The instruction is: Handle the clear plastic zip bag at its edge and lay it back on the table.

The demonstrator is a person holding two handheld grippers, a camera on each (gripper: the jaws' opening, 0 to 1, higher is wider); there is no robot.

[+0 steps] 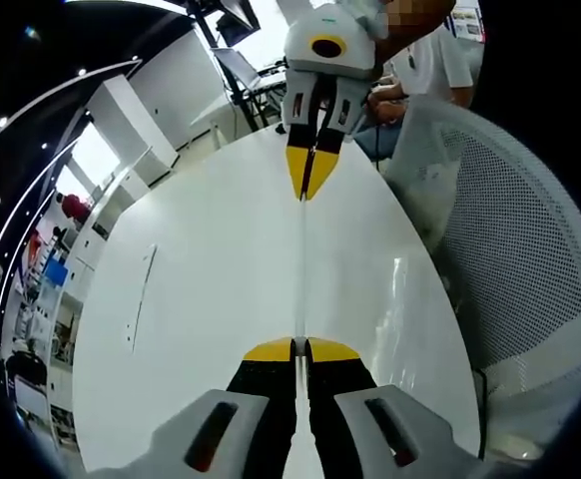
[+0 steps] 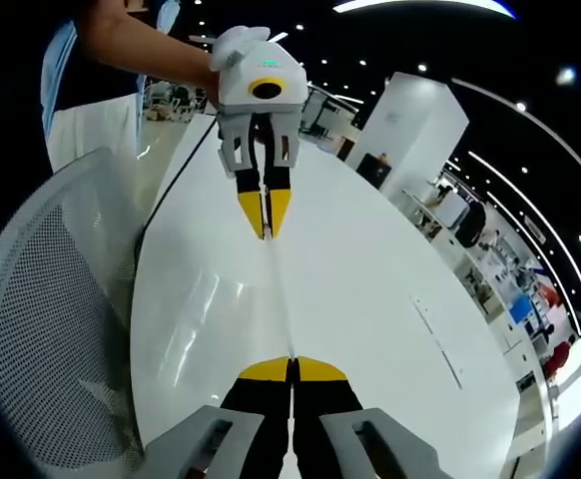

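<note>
White table point(image 1: 211, 299), seemingly a thin strip point(image 1: 139, 297).

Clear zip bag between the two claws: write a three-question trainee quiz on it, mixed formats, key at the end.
1. True or false: the clear plastic zip bag lies flat and slack on the white table.
2. Multiple choice: the left claw is A) open above the bag, B) shut on the bag's edge, C) resting on the mesh chair.
3. Fill in: the right claw grips the bag's other ____.

Key:
1. False; it is stretched taut, edge-on, between both claws.
2. B.
3. End.
</note>
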